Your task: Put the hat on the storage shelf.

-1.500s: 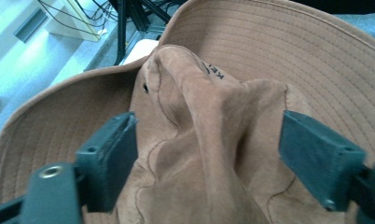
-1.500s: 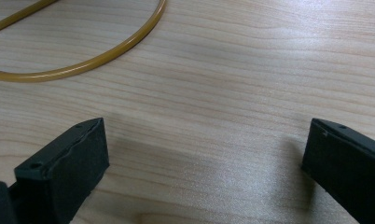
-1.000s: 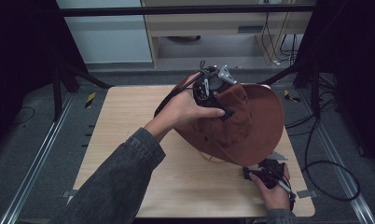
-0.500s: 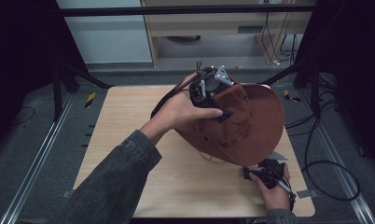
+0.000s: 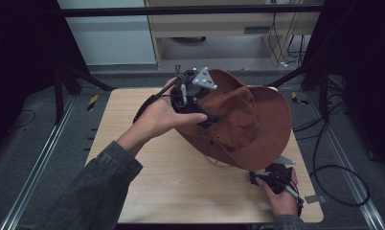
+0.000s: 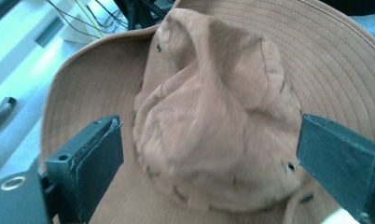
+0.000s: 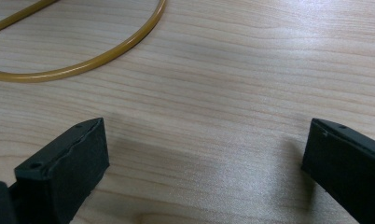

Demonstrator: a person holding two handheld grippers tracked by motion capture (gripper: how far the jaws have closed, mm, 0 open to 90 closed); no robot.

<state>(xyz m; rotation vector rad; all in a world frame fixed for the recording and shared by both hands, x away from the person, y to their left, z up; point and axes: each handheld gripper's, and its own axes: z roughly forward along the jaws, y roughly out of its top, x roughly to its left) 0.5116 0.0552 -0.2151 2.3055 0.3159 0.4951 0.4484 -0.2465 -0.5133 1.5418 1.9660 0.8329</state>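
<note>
A brown wide-brimmed hat lies tilted on the wooden table, crown towards my left gripper. In the left gripper view the open jaws stand wide on either side of the crumpled crown without closing on it. My right gripper rests low at the table's front right, just below the hat's brim. Its jaws are open over bare wood. A yellow cord loops on the table ahead of them.
The cord comes out from under the brim's near edge. Black cables trail off the table's right side. A cabinet and metal frame rails stand beyond the far edge. Bare wood lies at the left and front.
My left gripper has drawn slightly left, and the hat's crown shows more beside it. The right gripper has stayed where it was.
</note>
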